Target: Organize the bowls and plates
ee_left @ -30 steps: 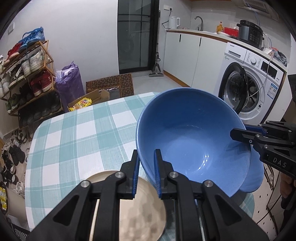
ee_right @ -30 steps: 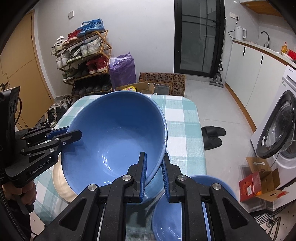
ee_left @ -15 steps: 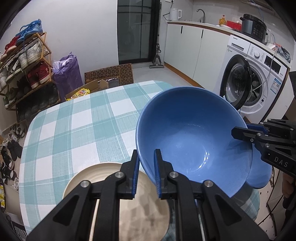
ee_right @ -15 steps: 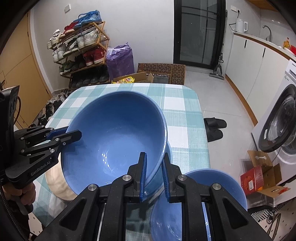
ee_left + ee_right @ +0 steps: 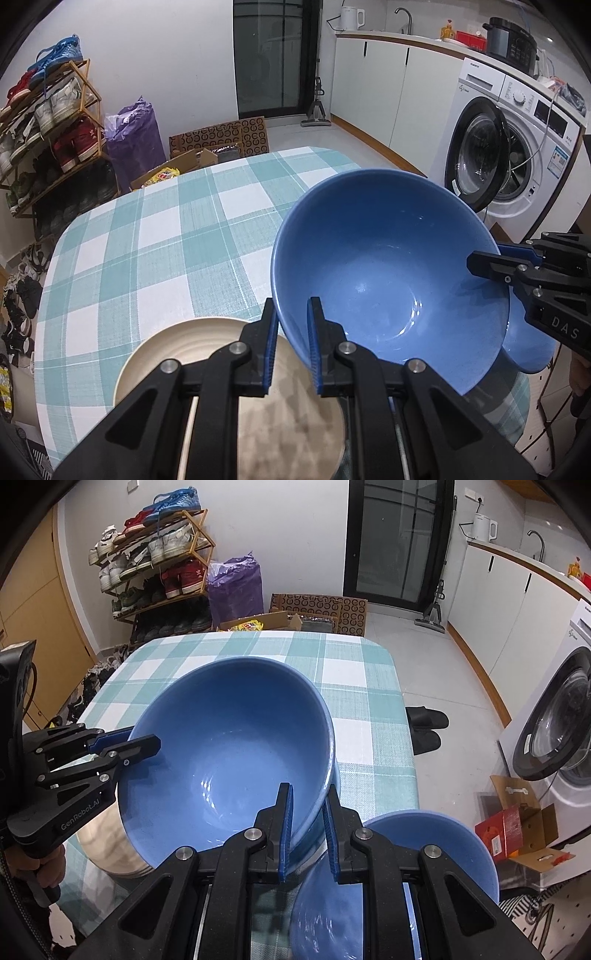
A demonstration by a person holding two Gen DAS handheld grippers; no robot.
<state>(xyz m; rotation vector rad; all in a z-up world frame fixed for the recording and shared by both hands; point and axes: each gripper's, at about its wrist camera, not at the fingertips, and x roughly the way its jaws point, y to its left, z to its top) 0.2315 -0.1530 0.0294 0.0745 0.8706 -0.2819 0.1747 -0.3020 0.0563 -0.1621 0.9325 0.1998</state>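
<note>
The left gripper (image 5: 291,345) was closed on the near rim of the large blue bowl (image 5: 388,280), one pad inside the wall and one outside. The right gripper (image 5: 308,830) was clamped likewise on the opposite rim. The bowl hung between the two, tilted, above the bench (image 5: 155,236) and clear of its checked cloth.

Directly below the left gripper lay a cream plate (image 5: 207,354) on the bench. Below the right gripper sat a smaller blue bowl (image 5: 436,845), near the bench edge. The held bowl was between and above these two; whether it touched either could not be determined.

Handling assessment: the large bowl appeared to be glazed ceramic, rigid, smooth and glossy, so judged fairly heavy, slippery at the pads and liable to chip or shatter if dropped or knocked against the other crockery. The thin rim offered the only practical hold; two opposed rim grips, as found, seemed the sound arrangement, since a single pinch on so deep a bowl would probably let it swing or slip. Both grips should remain firm until the base is seated.

Beyond the bowl the bench stood bare. Farther off were a shoe rack (image 5: 155,565) and a washing machine (image 5: 509,147).
</note>
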